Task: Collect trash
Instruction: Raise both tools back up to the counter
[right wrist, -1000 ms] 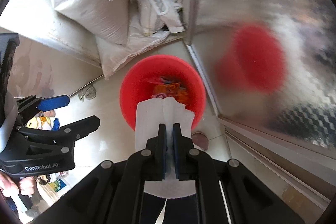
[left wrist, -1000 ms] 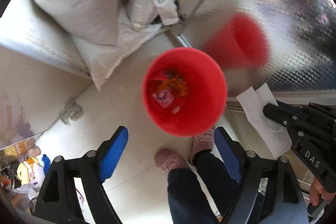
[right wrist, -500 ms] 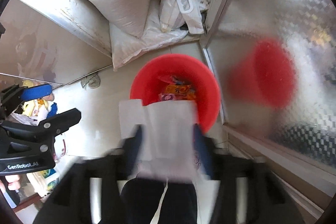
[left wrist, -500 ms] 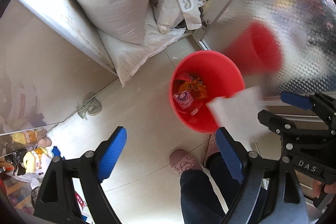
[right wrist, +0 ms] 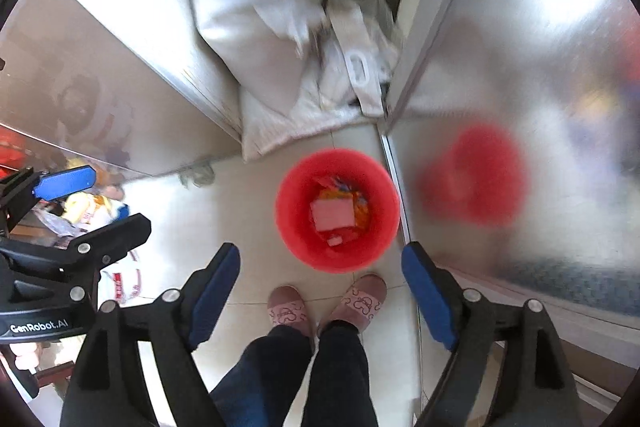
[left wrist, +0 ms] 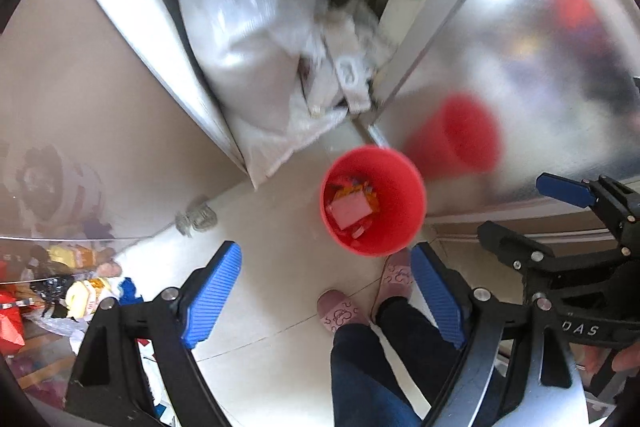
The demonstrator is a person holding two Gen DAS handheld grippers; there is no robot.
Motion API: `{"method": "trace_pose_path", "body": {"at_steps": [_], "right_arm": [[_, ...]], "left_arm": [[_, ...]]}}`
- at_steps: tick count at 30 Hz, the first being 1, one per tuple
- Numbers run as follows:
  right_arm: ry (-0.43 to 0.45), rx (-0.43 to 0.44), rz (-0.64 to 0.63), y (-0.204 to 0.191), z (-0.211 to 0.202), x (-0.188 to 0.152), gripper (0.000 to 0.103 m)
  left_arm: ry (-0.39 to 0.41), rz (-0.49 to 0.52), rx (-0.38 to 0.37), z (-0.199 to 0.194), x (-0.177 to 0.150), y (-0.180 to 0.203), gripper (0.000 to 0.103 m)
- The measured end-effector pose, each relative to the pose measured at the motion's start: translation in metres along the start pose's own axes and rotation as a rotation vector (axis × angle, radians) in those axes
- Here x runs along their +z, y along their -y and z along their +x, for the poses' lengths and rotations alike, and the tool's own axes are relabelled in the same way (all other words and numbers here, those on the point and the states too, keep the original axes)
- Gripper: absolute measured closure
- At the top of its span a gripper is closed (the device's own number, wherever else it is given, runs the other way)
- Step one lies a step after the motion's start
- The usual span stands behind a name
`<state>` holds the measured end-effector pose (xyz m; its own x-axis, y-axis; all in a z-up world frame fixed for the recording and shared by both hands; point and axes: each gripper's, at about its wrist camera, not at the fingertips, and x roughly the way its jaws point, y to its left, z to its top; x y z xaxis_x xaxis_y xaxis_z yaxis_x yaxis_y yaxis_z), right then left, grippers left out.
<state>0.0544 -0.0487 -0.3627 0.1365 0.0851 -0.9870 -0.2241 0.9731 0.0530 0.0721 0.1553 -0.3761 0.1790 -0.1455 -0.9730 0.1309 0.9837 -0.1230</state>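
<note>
Nearest, the right gripper [right wrist: 321,297] points down at the floor [right wrist: 248,211]; its jaws have just been opening and now stand wide apart with nothing between them. The left gripper [left wrist: 326,297] likewise has its jaws wide apart and empty. Below them stand the person's two pink slippers [right wrist: 288,311]. Just beyond the slippers, a red bucket [right wrist: 292,227] sits on the floor beside a metal door frame [right wrist: 394,183]. A white paper sheet [right wrist: 332,213] lies inside it on top of orange wrappers [right wrist: 358,207]. White sacks [right wrist: 256,27] are piled farthest back.
</note>
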Motion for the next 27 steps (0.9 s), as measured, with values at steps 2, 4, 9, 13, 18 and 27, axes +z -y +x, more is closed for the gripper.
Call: {"method": "trace_pose_path", "body": {"at_steps": [2, 4, 9, 13, 18, 27], "right_arm": [[0.038, -0.009, -0.011, -0.004, -0.036, 0.005, 0.015], [0.086, -0.021, -0.02, -0.009, -0.073, 0.01, 0.012], [0.186, -0.066, -0.031, -0.016, -0.158, 0.019, 0.01], [0.258, -0.125, -0.023, -0.016, -0.212, 0.021, 0.005], [0.312, -0.165, 0.024, -0.001, -0.253, 0.019, 0.005], [0.372, -0.26, 0.15, 0.041, -0.308, 0.026, 0.004]], "left_arm": [[0.014, 0.006, -0.001, -0.035, 0.004, 0.003, 0.018], [0.059, 0.016, 0.008, -0.073, 0.009, 0.007, 0.018], [0.152, 0.009, 0.012, -0.155, 0.022, 0.02, 0.017], [0.215, 0.032, 0.01, -0.206, 0.034, 0.033, 0.016], [0.282, 0.077, 0.018, -0.244, 0.049, 0.053, 0.013], [0.347, 0.226, -0.023, -0.282, 0.095, 0.107, 0.008]]}}
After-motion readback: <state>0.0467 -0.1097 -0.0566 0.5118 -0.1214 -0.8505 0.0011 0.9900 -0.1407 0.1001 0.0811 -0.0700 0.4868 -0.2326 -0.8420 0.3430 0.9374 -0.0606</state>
